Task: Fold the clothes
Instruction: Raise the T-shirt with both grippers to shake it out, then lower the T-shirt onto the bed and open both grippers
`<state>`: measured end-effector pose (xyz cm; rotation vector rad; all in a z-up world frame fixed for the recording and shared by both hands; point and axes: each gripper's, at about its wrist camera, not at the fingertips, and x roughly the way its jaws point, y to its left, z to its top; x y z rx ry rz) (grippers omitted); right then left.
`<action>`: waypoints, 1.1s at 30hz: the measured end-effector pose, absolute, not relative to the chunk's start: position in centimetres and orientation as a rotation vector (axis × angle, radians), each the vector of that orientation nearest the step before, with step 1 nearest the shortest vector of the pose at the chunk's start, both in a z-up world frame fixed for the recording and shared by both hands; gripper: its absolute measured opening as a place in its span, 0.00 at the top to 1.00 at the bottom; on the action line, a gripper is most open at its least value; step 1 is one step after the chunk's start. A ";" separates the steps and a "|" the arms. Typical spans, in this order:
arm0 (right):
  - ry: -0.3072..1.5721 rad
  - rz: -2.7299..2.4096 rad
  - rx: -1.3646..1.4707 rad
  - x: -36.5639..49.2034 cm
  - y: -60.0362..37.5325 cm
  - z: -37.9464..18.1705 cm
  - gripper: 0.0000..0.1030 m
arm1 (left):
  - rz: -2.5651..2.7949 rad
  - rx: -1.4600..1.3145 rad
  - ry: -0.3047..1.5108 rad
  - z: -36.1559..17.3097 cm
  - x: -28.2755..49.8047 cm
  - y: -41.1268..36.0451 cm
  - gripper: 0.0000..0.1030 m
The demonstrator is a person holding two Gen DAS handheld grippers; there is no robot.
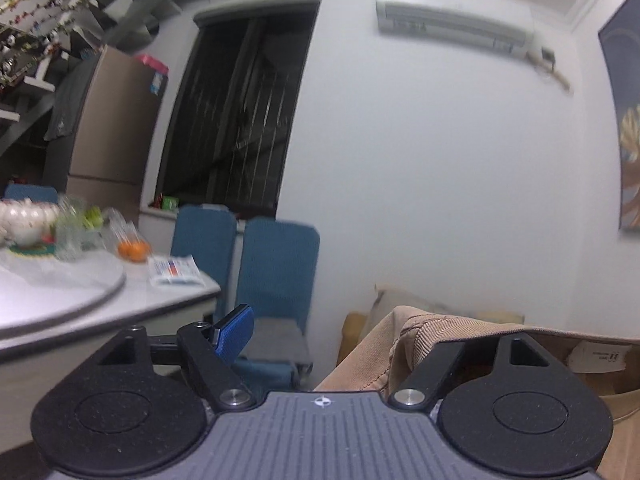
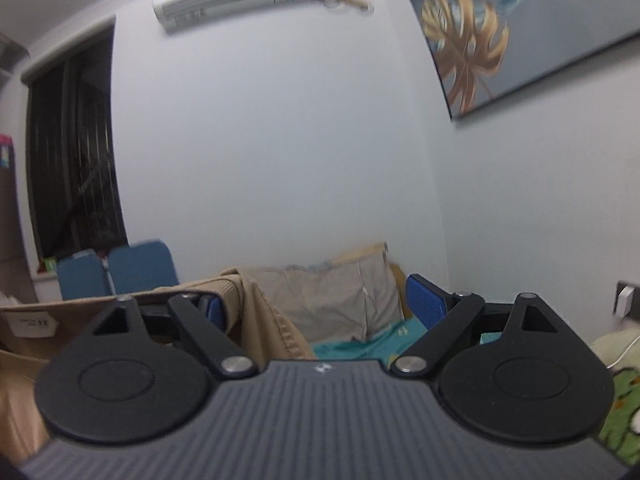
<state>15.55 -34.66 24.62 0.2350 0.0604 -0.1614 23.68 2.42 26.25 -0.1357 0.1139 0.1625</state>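
A tan garment with a ribbed hem hangs stretched in the air between my two grippers. In the left wrist view the tan garment (image 1: 436, 340) drapes over the right finger, which it hides; the left blue finger pad (image 1: 236, 332) stands far out to the left, so my left gripper (image 1: 336, 336) is open with cloth hooked on one finger. In the right wrist view the garment (image 2: 264, 312) hangs over the left finger (image 2: 214, 310); the right finger pad (image 2: 426, 304) is wide apart, so my right gripper (image 2: 320, 308) is open. A white label (image 2: 32, 326) shows inside the garment.
A white dining table (image 1: 80, 304) with a teapot, glasses and oranges stands at the left, with blue chairs (image 1: 276, 264) beside it. A beige pillow (image 2: 340, 300) lies on a bed with teal sheet (image 2: 360, 344) and a green patterned blanket (image 2: 616, 412). White walls lie ahead.
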 end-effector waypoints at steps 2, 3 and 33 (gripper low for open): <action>0.100 -0.170 0.234 20.2 -35.4 20.8 0.14 | 0.159 -0.125 0.155 22.1 28.7 1.7 0.22; 0.119 -0.177 0.231 22.5 -35.7 18.8 0.14 | 0.158 -0.118 0.175 19.7 31.0 1.2 0.22; 0.626 0.182 0.150 45.8 -29.4 -7.2 0.15 | -0.041 -0.002 0.826 -8.4 54.7 1.5 0.02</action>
